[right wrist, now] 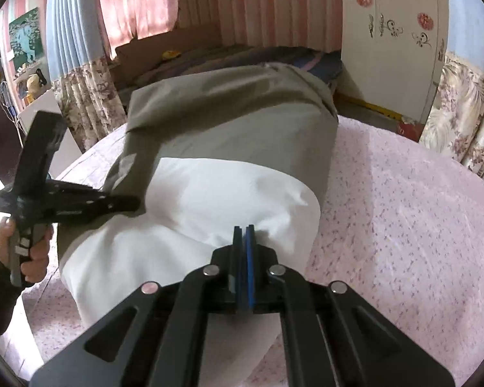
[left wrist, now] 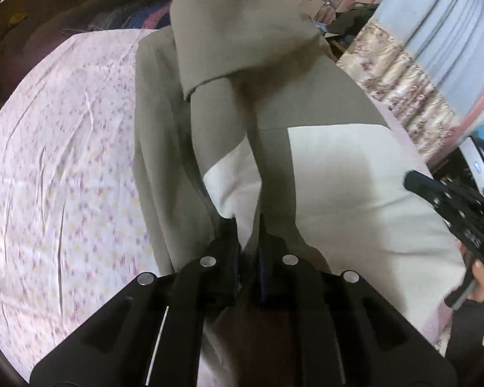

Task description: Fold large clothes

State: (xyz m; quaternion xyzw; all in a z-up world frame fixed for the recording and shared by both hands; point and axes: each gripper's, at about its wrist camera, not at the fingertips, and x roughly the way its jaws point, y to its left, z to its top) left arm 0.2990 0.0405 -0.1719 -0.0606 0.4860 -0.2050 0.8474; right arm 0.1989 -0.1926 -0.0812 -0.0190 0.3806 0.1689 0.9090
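**Both grippers pinched onto the coat on the bed**

No containers here at all, just the bed [left wrist: 58, 148] in its pink flowered sheet, and the big garment [left wrist: 184, 103] stretched down it: grey-olive cloth up top, a white panel nearer the camera.

Open room: in the left wrist view a wide bare stretch of sheet lies left of the garment's long edge. In the right wrist view the sheet runs clear to the right of the white fold, out to the rounded mattress edge. Flowered curtains [right wrist: 464, 119] and a white wardrobe [right wrist: 387, 32] stand beyond the bed's far side.

Now the jaws. The left gripper [left wrist: 247, 222] has its fingers nearly together, a raised strip of grey cloth running up out of the narrow gap between them, clamped there. The right gripper [right wrist: 243, 230] has its blue-edged pads pressed flat together, tips right at the creased edge of the white panel, which puckers at the pinch. A hand [right wrist: 29, 251] in a dark sleeve grips the left tool's handle.
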